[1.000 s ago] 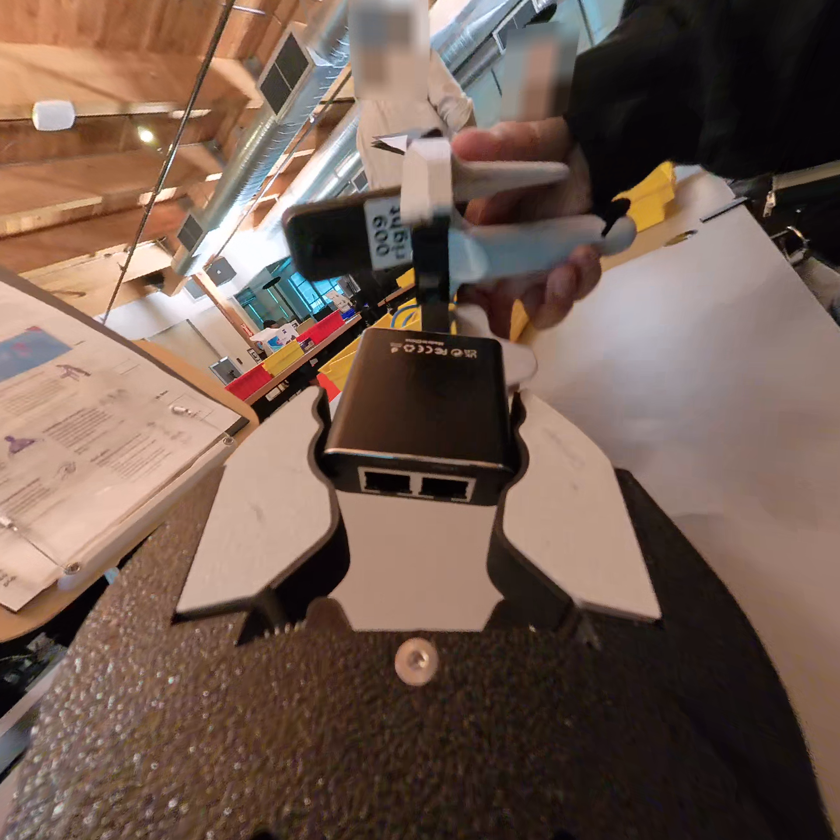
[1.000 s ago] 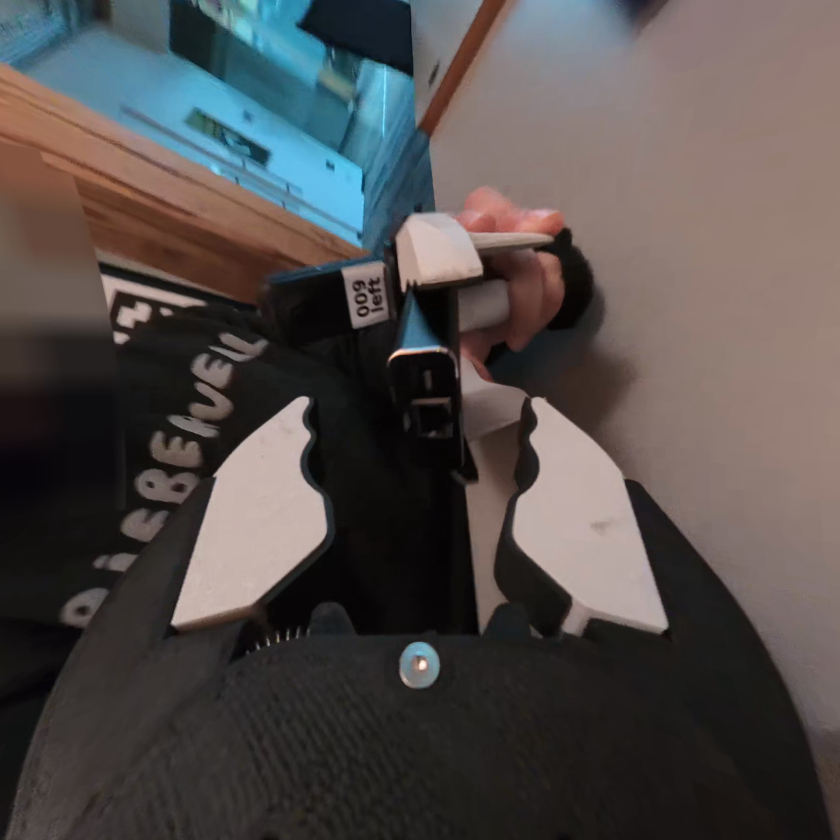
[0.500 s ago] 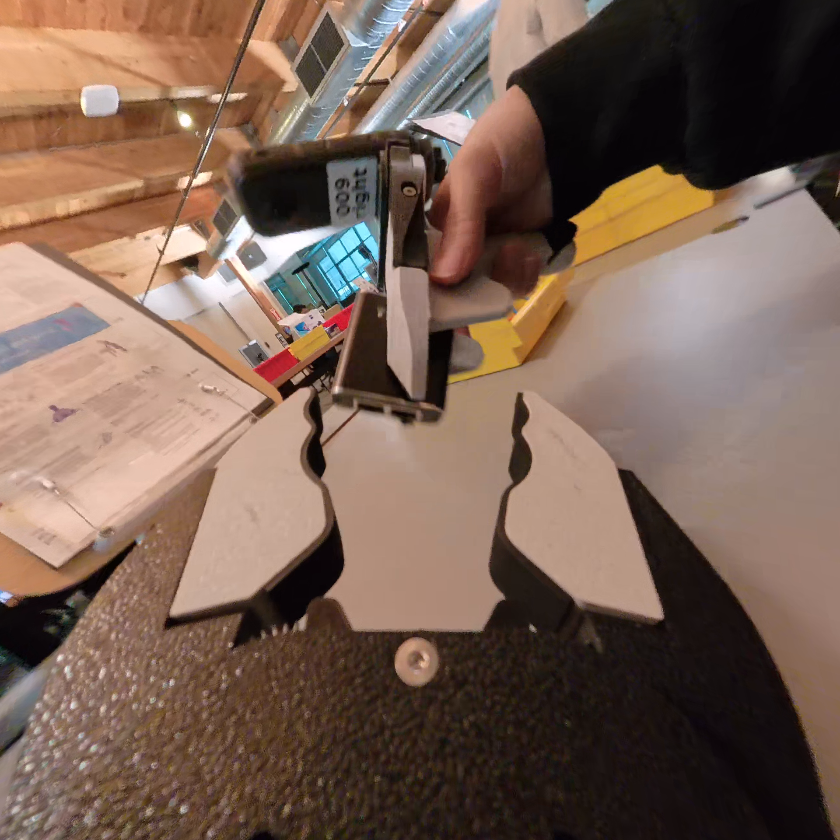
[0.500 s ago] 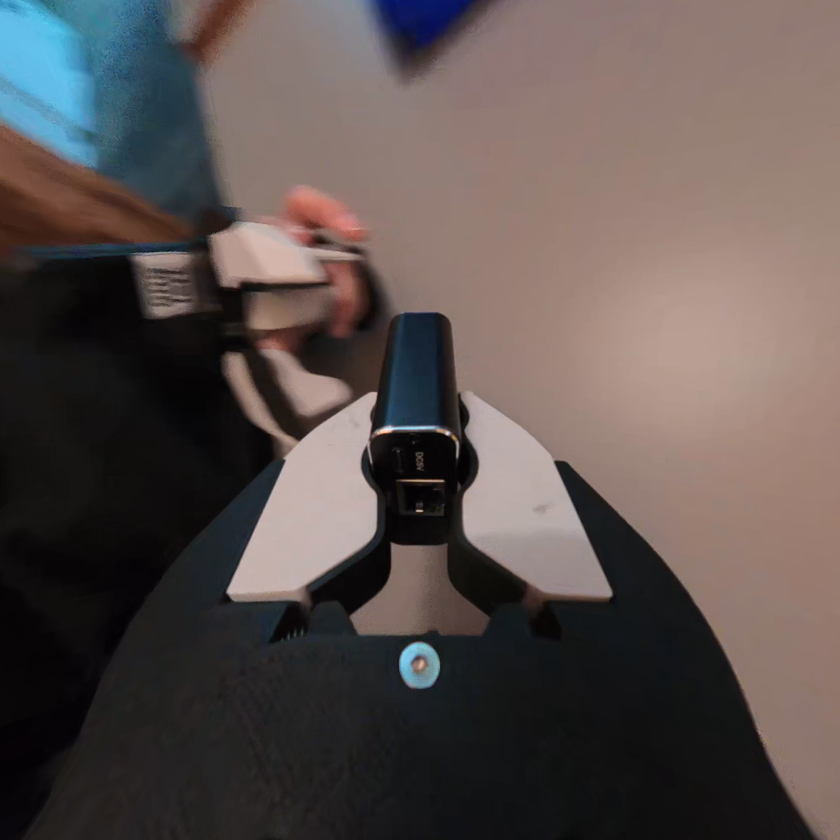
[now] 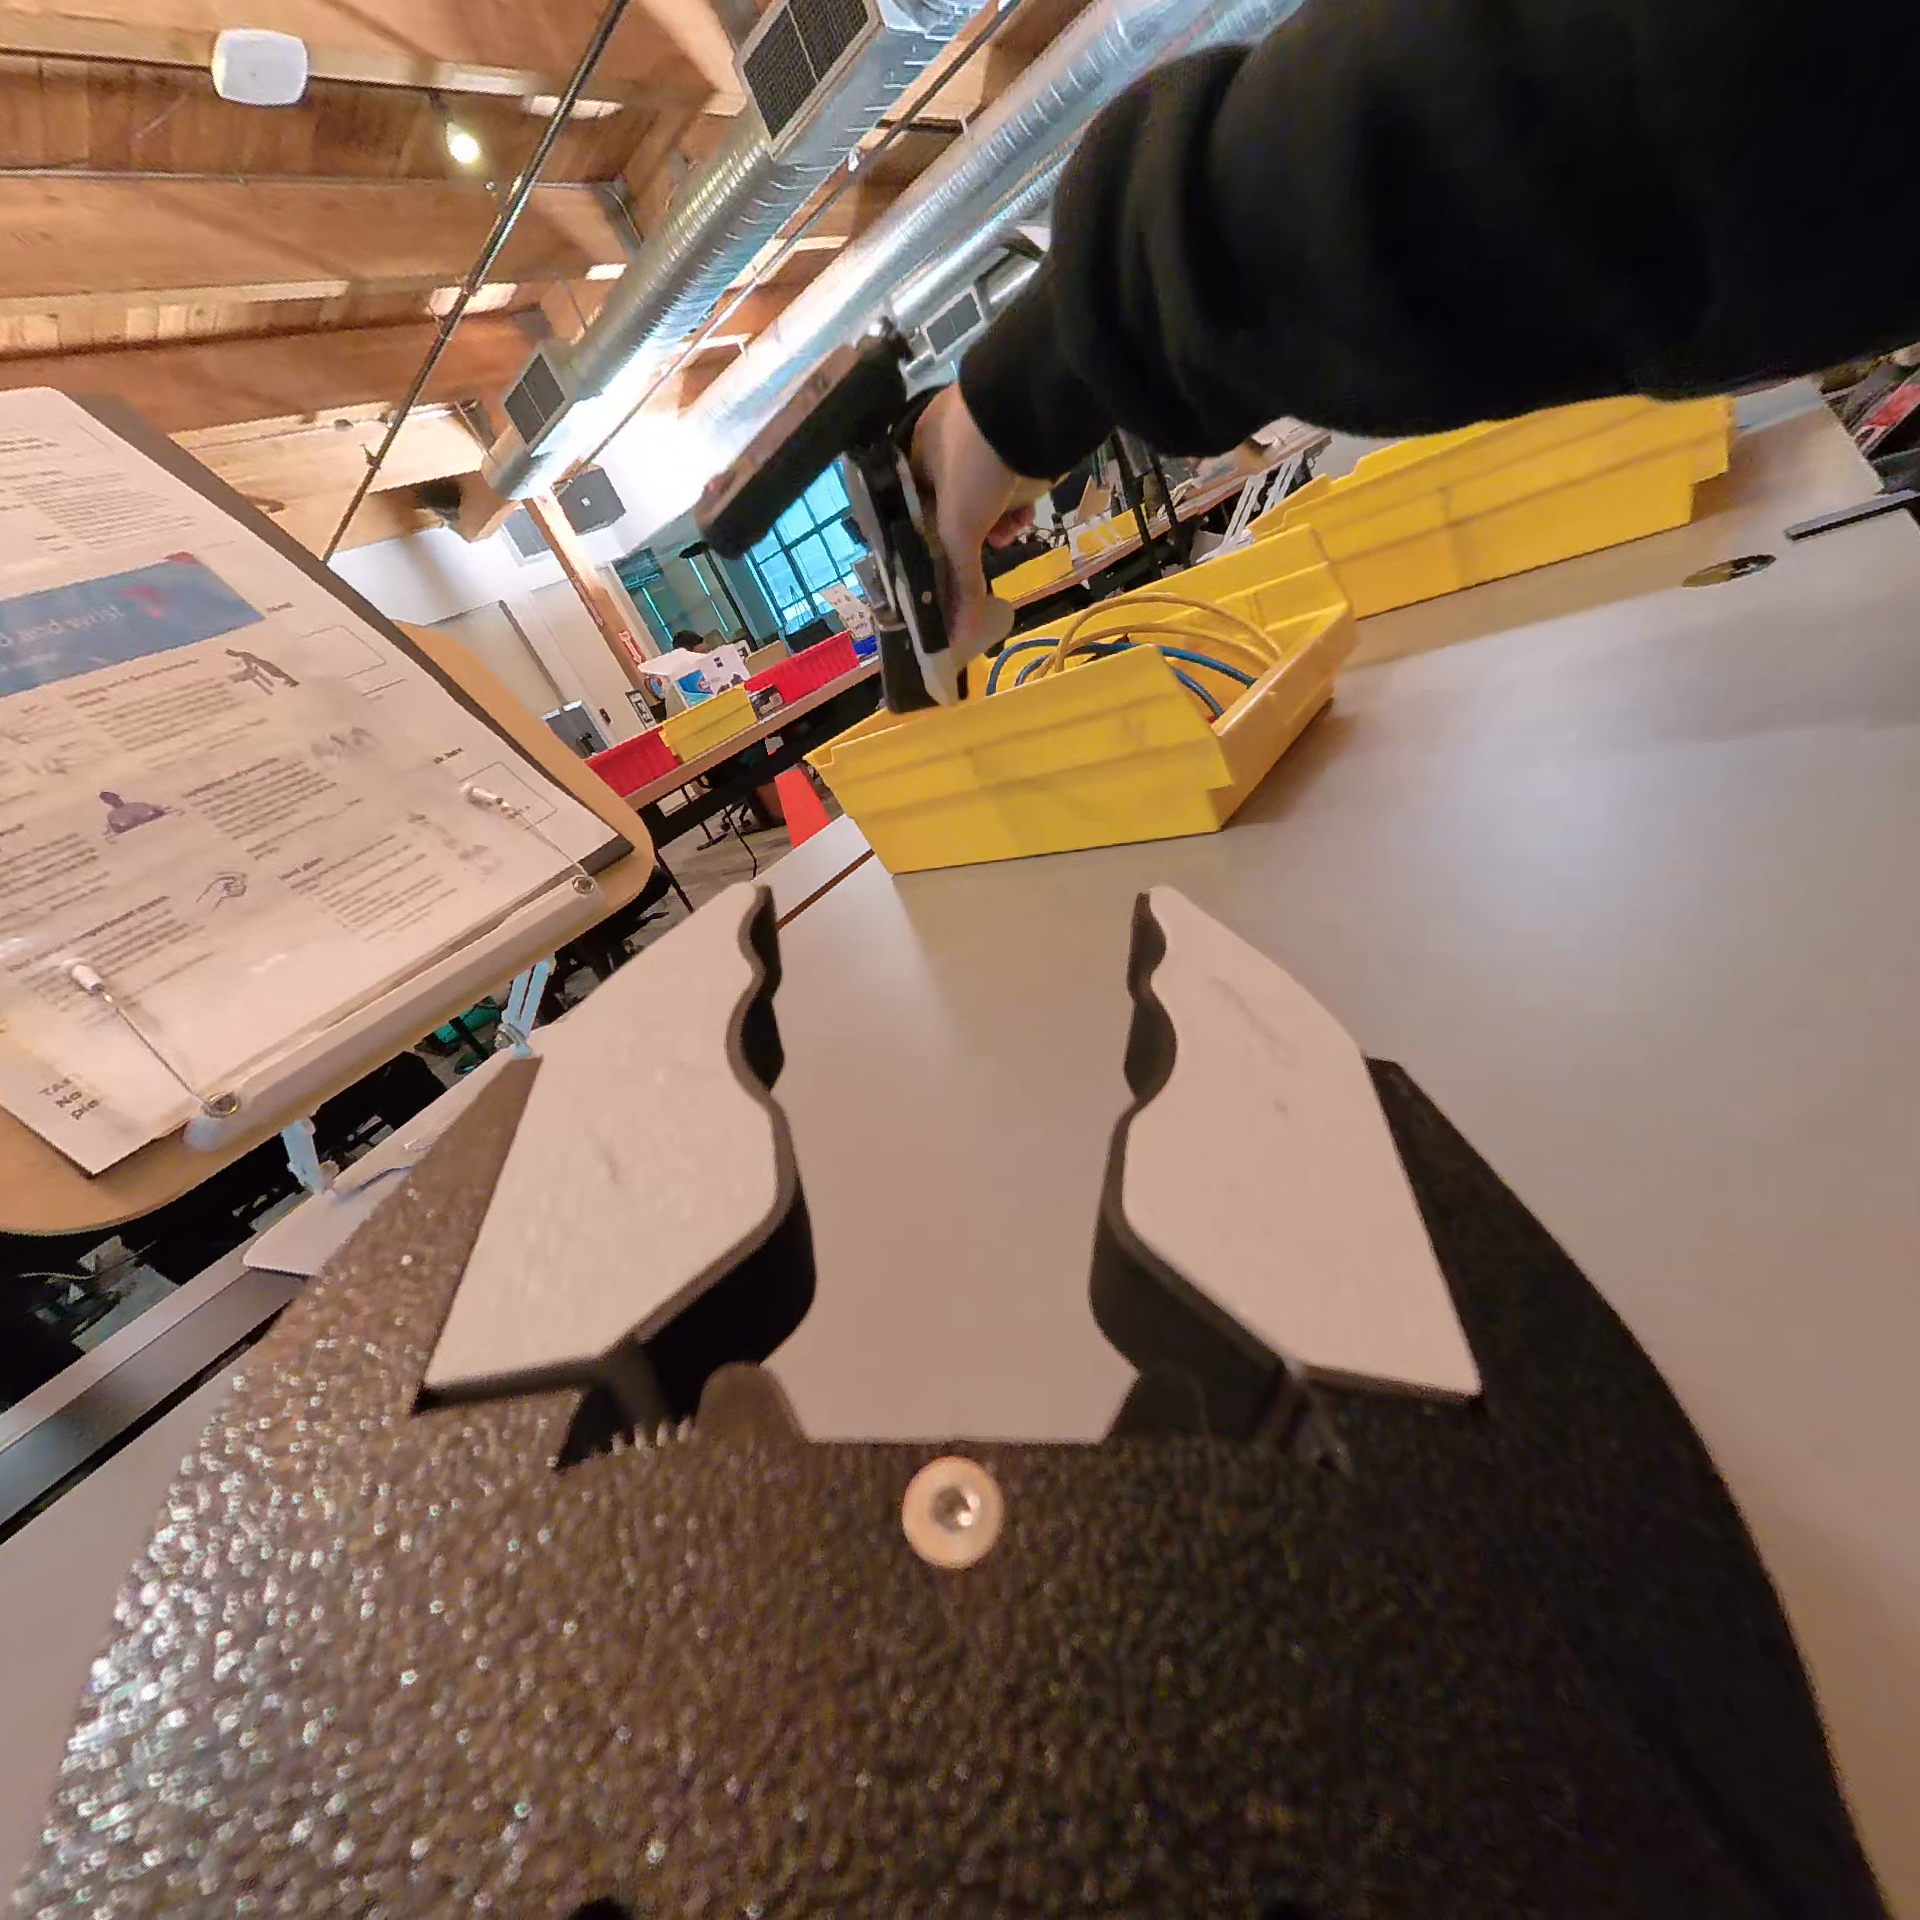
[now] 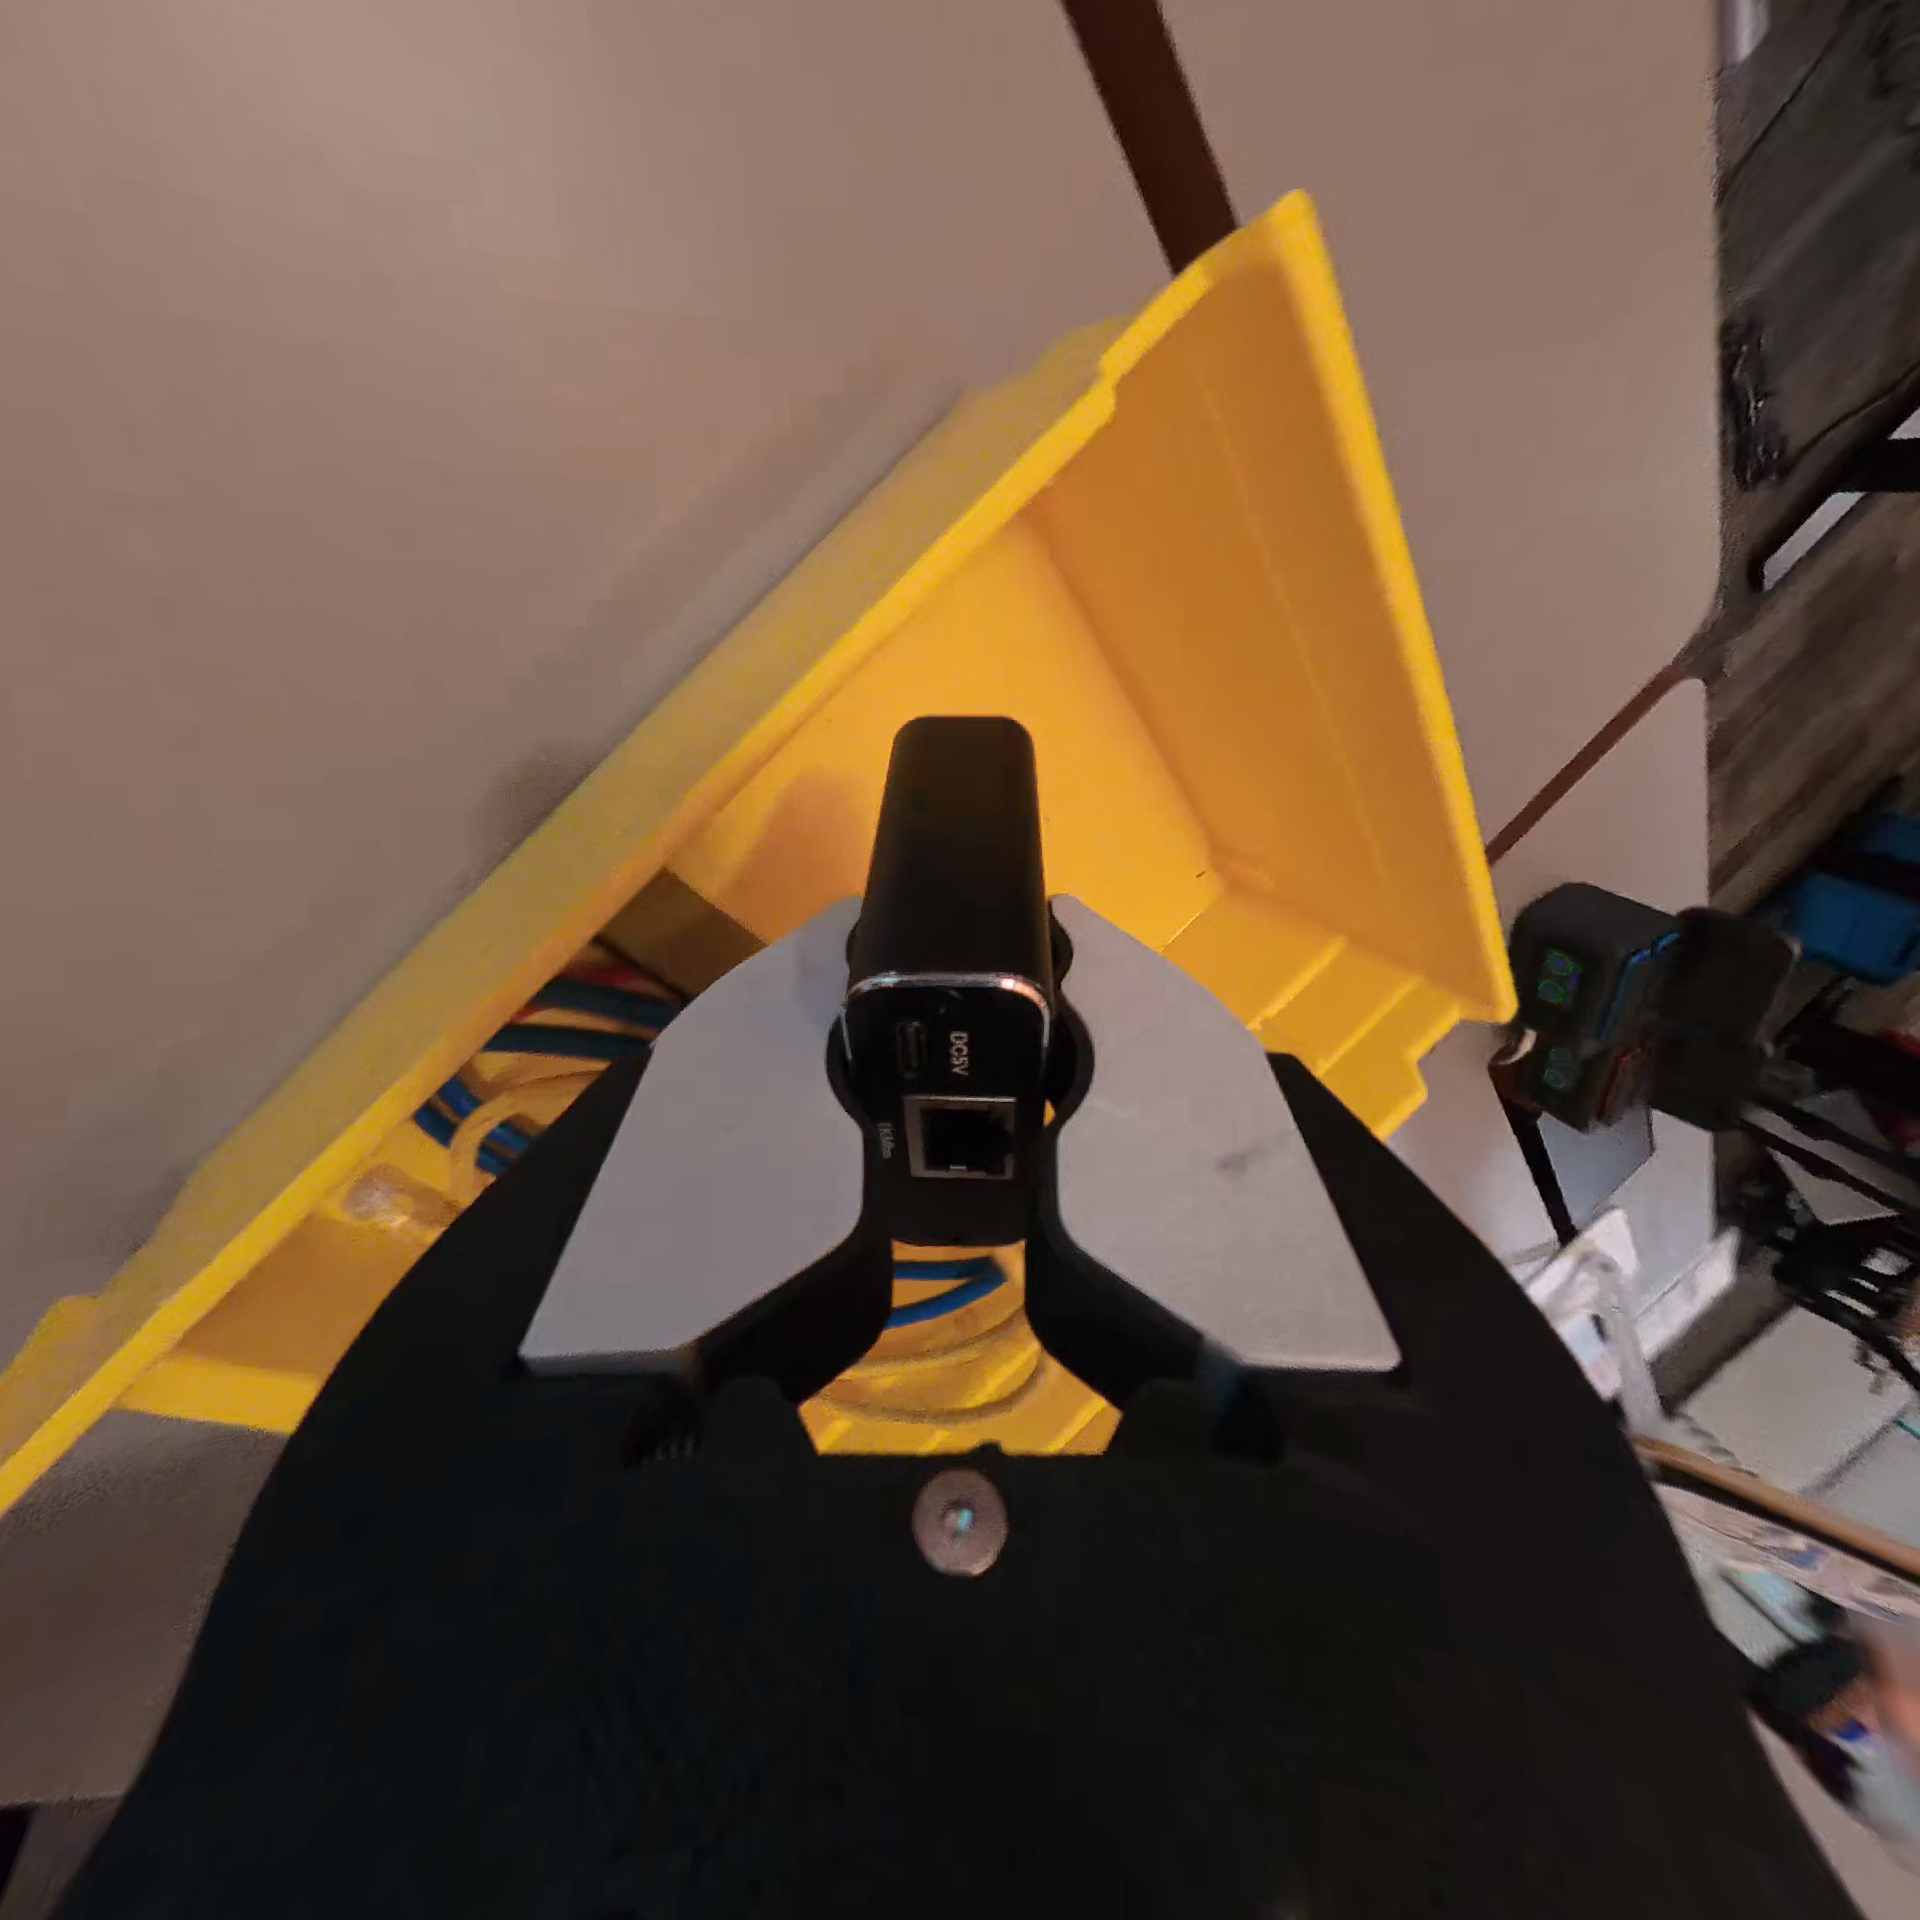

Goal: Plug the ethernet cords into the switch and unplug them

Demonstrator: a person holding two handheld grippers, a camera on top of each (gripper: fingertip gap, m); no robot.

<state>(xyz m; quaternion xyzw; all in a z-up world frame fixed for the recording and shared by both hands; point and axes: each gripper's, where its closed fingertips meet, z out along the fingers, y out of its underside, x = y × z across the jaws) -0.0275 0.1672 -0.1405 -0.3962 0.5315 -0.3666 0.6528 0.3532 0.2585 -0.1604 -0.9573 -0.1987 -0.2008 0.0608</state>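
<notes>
My right gripper [image 6: 956, 914] is shut on the small black switch [image 6: 958, 894], whose port end faces the camera. It holds the switch over the empty end of a yellow bin [image 6: 1195, 623]. Blue and yellow ethernet cords [image 6: 488, 1122] lie coiled in that bin. My left gripper [image 5: 951, 925] is open and empty above the grey table [image 5: 1558, 831]. In the left wrist view the right gripper [image 5: 920, 665] reaches down into the yellow bin [image 5: 1039, 769] far ahead, and the cords [image 5: 1143, 634] loop above its rim.
A clear-covered instruction sheet on a wooden board [image 5: 239, 790] stands at the left. More yellow bins [image 5: 1507, 509] line the table's far edge. A person's black sleeve [image 5: 1455, 208] crosses the top right. Other tables with red and yellow bins [image 5: 717, 717] stand beyond.
The switch passed from my left gripper to my right one. My left gripper opened and drew back. My right gripper carried the switch away to the yellow bin.
</notes>
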